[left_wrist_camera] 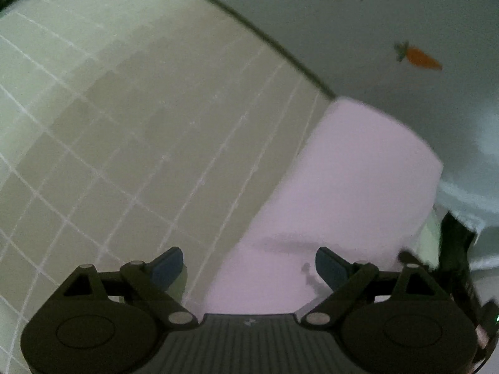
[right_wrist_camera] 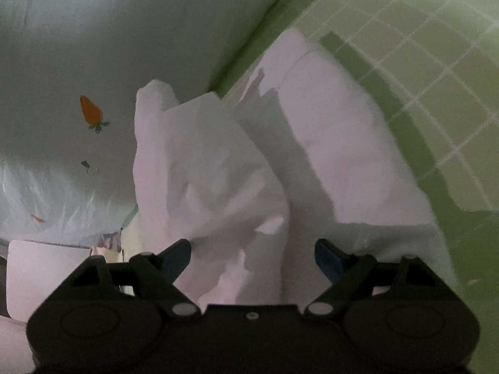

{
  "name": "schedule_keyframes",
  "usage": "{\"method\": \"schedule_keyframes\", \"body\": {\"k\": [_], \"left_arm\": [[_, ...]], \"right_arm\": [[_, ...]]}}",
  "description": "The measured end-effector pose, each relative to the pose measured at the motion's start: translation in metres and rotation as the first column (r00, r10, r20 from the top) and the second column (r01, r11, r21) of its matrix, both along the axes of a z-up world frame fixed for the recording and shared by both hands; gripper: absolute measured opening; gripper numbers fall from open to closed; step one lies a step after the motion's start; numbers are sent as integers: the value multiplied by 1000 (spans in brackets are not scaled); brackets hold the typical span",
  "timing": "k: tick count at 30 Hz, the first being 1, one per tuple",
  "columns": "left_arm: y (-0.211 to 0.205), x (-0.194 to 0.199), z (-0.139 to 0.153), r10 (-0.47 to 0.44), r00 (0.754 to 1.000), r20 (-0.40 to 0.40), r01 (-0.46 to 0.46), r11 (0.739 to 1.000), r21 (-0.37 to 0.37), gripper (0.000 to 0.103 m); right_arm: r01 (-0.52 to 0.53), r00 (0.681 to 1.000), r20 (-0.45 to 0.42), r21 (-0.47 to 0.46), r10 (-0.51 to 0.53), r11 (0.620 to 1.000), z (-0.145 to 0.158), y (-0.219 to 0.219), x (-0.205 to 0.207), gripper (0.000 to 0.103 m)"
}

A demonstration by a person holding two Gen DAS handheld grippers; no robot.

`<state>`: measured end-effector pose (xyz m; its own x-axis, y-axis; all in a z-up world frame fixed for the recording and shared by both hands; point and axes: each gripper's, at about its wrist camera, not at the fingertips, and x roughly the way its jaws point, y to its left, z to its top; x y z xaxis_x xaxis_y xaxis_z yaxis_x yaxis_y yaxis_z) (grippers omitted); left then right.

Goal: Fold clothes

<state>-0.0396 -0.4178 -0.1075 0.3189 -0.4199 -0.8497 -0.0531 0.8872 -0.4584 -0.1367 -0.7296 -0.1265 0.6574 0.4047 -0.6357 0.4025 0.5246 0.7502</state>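
Observation:
A pale pink garment [left_wrist_camera: 349, 193] lies flat as a long folded strip on a green checked sheet [left_wrist_camera: 124, 143] in the left wrist view. My left gripper [left_wrist_camera: 249, 265] hangs over its near end, jaws wide apart, with nothing pressed between the blue pads. In the right wrist view the same pink garment [right_wrist_camera: 237, 162] is bunched and creased, one flat part lying to the right. My right gripper [right_wrist_camera: 252, 258] stands open just above the crumpled cloth, its pads clear of the fabric.
A white cloth with an orange carrot print [left_wrist_camera: 419, 57] covers the area beyond the sheet's edge; the carrot print [right_wrist_camera: 91, 113] also shows in the right view. A pink flat piece [right_wrist_camera: 40, 274] lies at lower left in the right view. The checked sheet [right_wrist_camera: 436, 62] spreads to the right.

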Motion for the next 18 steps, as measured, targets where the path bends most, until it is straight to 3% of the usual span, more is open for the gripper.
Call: {"method": "schedule_keyframes", "body": {"k": [1,4,5,9,11,12,13,15,16,17,18], "left_arm": [[-4,-2,-3,-15,1000,-9,15,1000,5,92],[-12,-8,-4,-57,998,-13,57,998,7,92],[-15,-10,-3,-71,997,-10,71,997,7,92],[-15,-14,18,-149,987,64,151,988,-21,93],[-17,-18,29,-194,974,116,200,979,-43,96],[-19,-19,33,-219,966,140,227,973,-43,98],[-25,-19,34,-250,956,154,256,966,-18,98],[-41,-19,29,-312,939,144,308,950,49,98],[-48,-18,24,-332,935,124,325,943,74,98],[-54,-18,19,-350,931,104,342,935,92,98],[-58,-17,14,-360,929,88,353,931,88,98]], "right_arm": [[-14,1000,1,-2,14,1000,0,3,3,84],[-73,997,5,22,73,997,-4,15,12,26],[-70,998,8,16,70,997,-3,18,11,12],[-98,984,143,-70,107,993,32,18,-11,6],[-64,974,220,1,63,998,54,7,-37,6],[-44,970,240,-6,44,999,62,5,-46,6],[-22,967,251,-77,40,997,71,2,-57,6],[-9,977,200,-286,68,958,75,-3,-67,6],[-24,987,142,-358,80,934,67,-3,-65,12],[-46,993,81,-416,87,908,59,-3,-63,25],[-71,996,19,-470,90,880,50,-4,-61,29]]}}
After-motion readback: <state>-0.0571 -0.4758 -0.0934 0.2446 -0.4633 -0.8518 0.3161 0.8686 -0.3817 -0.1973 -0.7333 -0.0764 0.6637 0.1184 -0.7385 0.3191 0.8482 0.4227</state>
